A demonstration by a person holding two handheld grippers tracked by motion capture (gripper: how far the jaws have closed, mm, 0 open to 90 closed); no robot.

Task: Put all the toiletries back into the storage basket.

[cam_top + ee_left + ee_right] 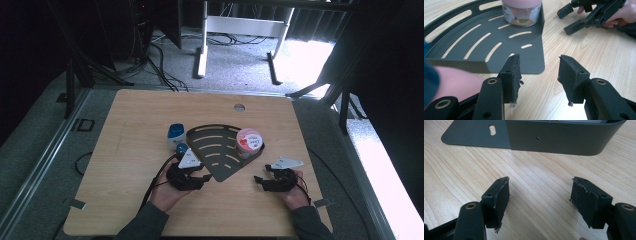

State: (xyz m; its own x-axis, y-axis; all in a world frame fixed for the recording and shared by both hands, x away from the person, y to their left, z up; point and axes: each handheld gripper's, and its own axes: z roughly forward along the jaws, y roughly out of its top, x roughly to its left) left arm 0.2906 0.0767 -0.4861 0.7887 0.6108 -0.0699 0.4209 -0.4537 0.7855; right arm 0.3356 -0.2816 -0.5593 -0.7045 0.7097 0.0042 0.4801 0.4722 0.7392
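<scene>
Listing centre frame: rack [220, 150] on table [130, 200] | pink jar [249, 141] in rack, right end | blue tub [176, 134] left of rack | left gripper [202, 177] released, empty, at rack corner | right gripper [259, 181] released, empty, lower right.

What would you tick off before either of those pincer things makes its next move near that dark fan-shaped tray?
1. Left gripper jaws empty: ok, bare wood shows between them.
2. Right gripper jaws empty: ok, open over bare table.
3. Tray flat on the table: ok.
4. Pink-lidded tub seated in the tray's corner, upright: ok.
5. Blue and white container apart from the tray's rim: cannot tell, it stands close beside it.
6. Small blue thing by the left gripper, free of the jaws: cannot tell, partly hidden.
</scene>
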